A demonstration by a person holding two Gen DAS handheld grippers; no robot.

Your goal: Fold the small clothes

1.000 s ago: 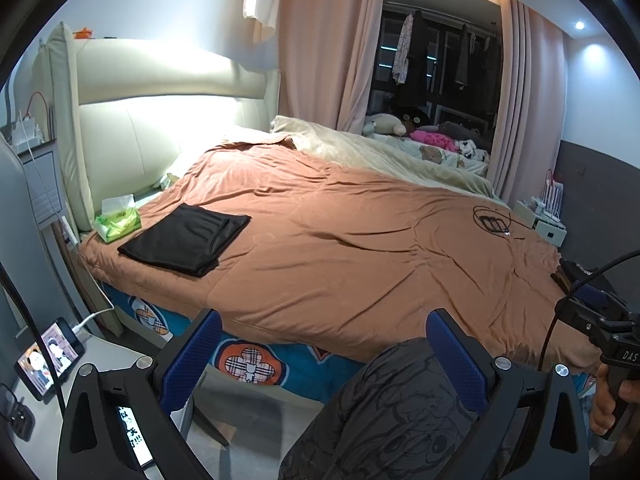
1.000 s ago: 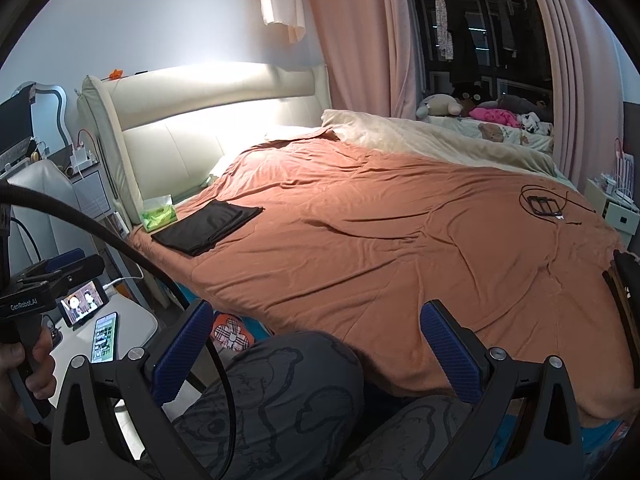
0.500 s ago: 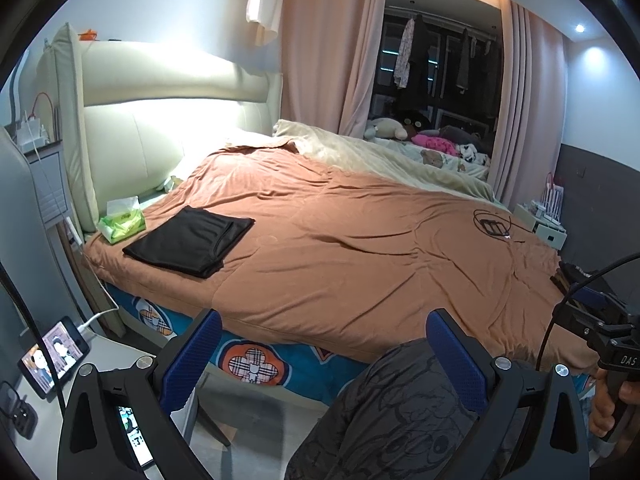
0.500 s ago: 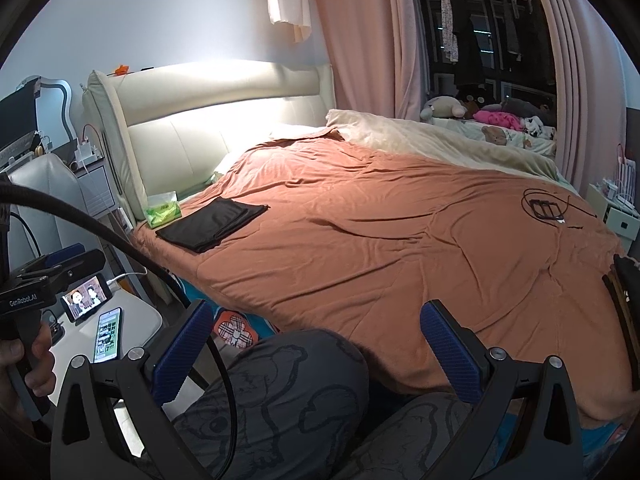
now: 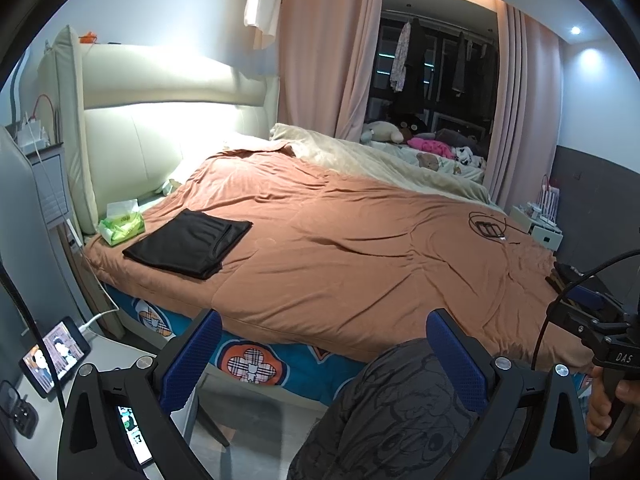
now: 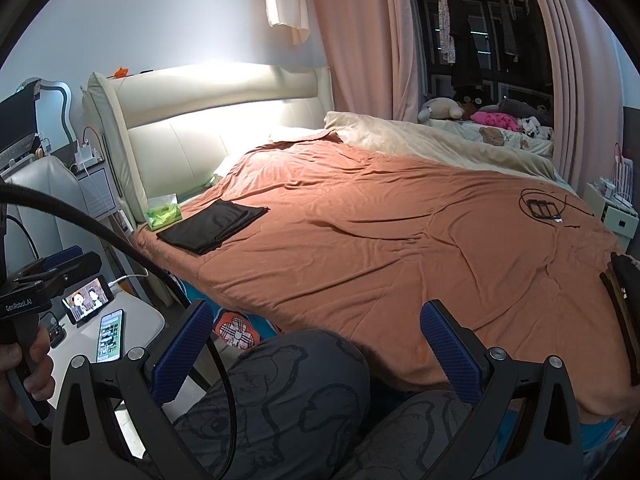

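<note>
Holding nothing, the left gripper (image 5: 324, 344) has its blue-padded fingers (image 5: 192, 356) spread wide apart over the person's patterned grey knee (image 5: 400, 408). The right gripper (image 6: 316, 340) stands the same way, fingers (image 6: 448, 344) parted and nothing between them, above both knees (image 6: 288, 396). Each handle is gripped by a hand: the right hand (image 5: 604, 404) shows at the edge of the left wrist view, the left hand (image 6: 28, 368) at the edge of the right wrist view.

Low on the left, a white side table (image 6: 80, 344) carries a propped phone (image 6: 90, 298) showing a cartoon and a second phone (image 6: 110, 334) lying flat. Just beyond the knees runs the bed's near edge, with a blue patterned sheet (image 5: 256, 360) under an orange-brown duvet (image 5: 360, 248). A folded black garment (image 5: 188, 242) lies flat on the duvet near the headboard corner, well apart from both grippers. A green tissue pack (image 5: 122, 228) sits just beside it. A coiled black cable (image 5: 488, 226) lies toward the foot end. Farther back are the cream headboard (image 5: 160, 120), a beige blanket (image 5: 380, 160), pink curtains (image 5: 320, 60) and soft toys (image 5: 384, 132) by the dark window.
</note>
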